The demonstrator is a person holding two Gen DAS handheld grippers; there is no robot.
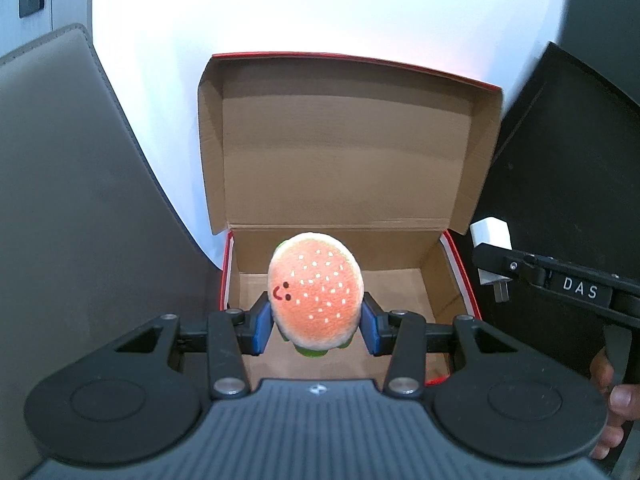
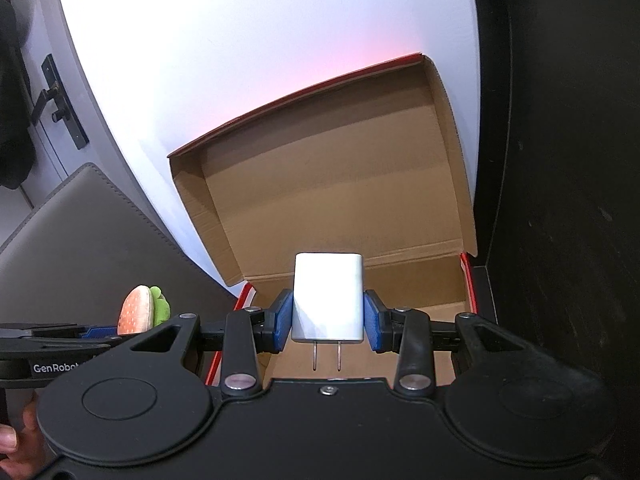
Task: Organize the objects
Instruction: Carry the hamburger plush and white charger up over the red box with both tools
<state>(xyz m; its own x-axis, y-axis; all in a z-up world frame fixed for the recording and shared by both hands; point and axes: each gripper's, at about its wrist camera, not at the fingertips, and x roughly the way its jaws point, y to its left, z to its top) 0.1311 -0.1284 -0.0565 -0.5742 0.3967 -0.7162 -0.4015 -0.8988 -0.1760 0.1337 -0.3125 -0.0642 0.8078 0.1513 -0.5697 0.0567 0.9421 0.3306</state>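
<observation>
My left gripper (image 1: 316, 326) is shut on a plush hamburger toy (image 1: 316, 290) with a smiling face and holds it over the open cardboard box (image 1: 400, 280). The toy also shows at the left of the right wrist view (image 2: 138, 314). My right gripper (image 2: 328, 326) is shut on a white wall charger (image 2: 328, 296), prongs pointing back at the camera, above the same box (image 2: 420, 292). In the left wrist view the charger (image 1: 491, 240) and right gripper (image 1: 494, 264) sit at the box's right side. The visible box floor is bare.
The box has red outer edges and its lid (image 1: 348, 152) stands open at the back. It rests on a white table (image 1: 320, 12). A grey padded chair (image 1: 72, 200) is on the left, a black surface (image 1: 568, 168) on the right.
</observation>
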